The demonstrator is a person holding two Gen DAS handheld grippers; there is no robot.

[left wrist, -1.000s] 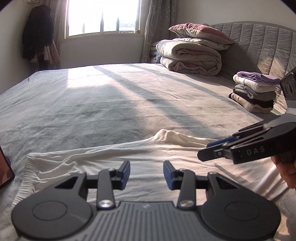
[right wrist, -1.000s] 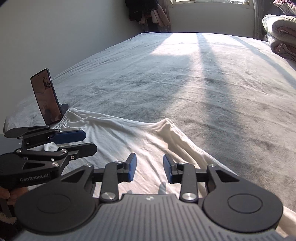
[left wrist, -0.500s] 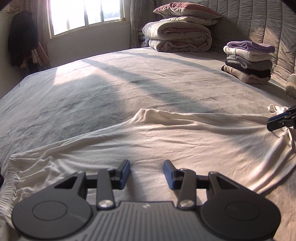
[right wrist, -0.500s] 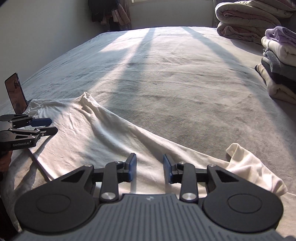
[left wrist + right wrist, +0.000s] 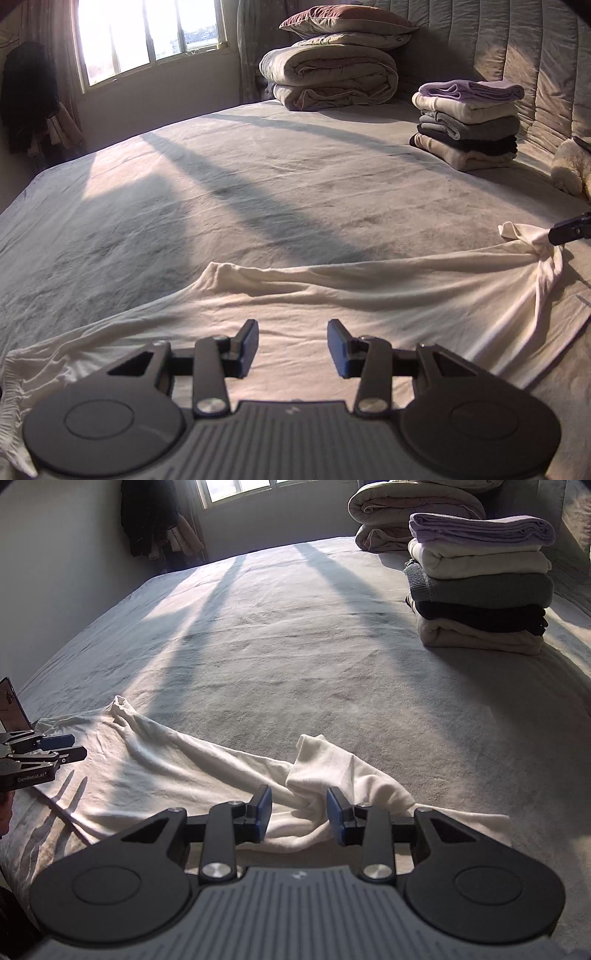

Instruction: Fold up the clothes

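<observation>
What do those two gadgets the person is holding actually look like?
Both are matte black. The left gripper and right gripper each have two round discs, a ribbed grey centre plate, silver screws and blue-padded jaws. The left one carries "GenRobot.AI" lettering on its side.

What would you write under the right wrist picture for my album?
Open right gripper poised over a crumpled cream cotton garment on the grey bed.

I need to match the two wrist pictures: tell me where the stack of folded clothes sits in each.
Left wrist: stack of folded clothes upper right, by the headboard.
Right wrist: the stack upper right, larger.
Shared landmark: rolled quilts behind the stack, toward the window.
</observation>
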